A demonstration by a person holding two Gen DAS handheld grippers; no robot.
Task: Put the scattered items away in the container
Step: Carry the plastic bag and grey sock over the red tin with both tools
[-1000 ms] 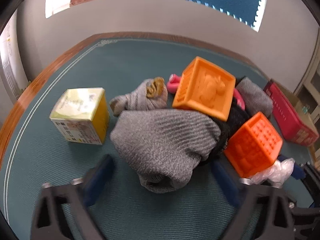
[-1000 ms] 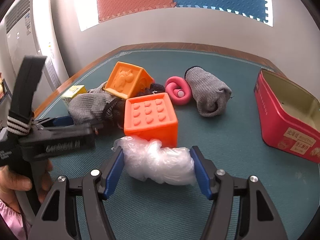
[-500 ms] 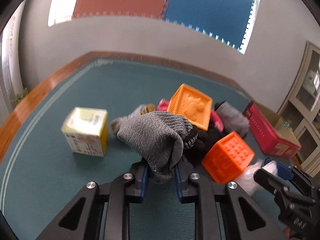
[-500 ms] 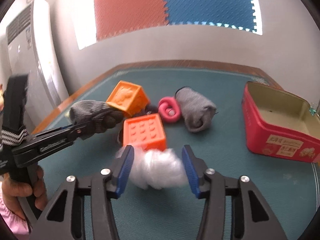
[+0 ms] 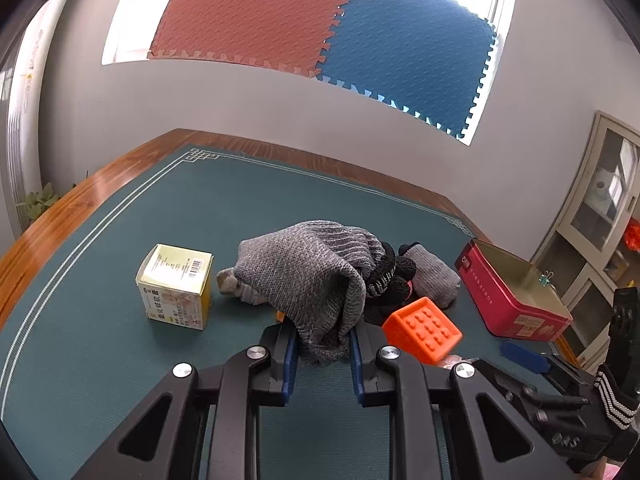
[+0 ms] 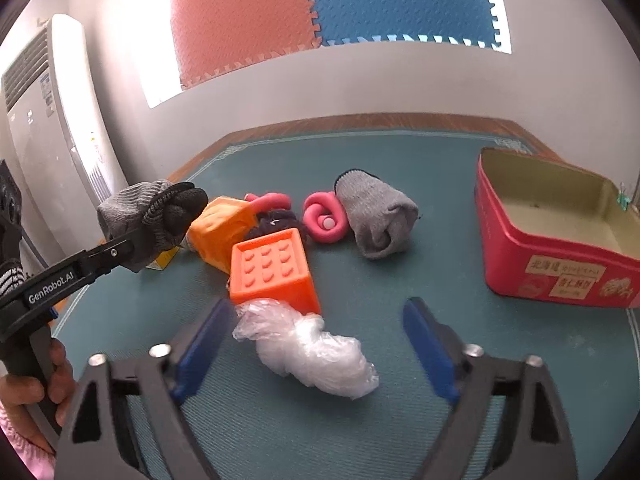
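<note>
My left gripper (image 5: 322,346) is shut on a grey knit glove with black cuff (image 5: 308,276) and holds it lifted above the green mat; it also shows in the right wrist view (image 6: 152,216). My right gripper (image 6: 316,344) is open, its blue pads on either side of a crumpled clear plastic bag (image 6: 308,350) lying on the mat. The red tin (image 6: 560,236) stands open and empty at the right, also in the left wrist view (image 5: 508,292).
On the mat lie an orange studded cube (image 6: 272,272), an orange embossed cube (image 6: 218,230), a pink ring toy (image 6: 322,218), a rolled grey sock (image 6: 378,218) and a yellow carton (image 5: 176,286). A wooden table edge (image 5: 52,216) borders the mat.
My left gripper closed on the grey glove and lifted it off the pile. My right gripper, closed around the plastic bag half a second ago, opened wide; the bag lies on the mat.
</note>
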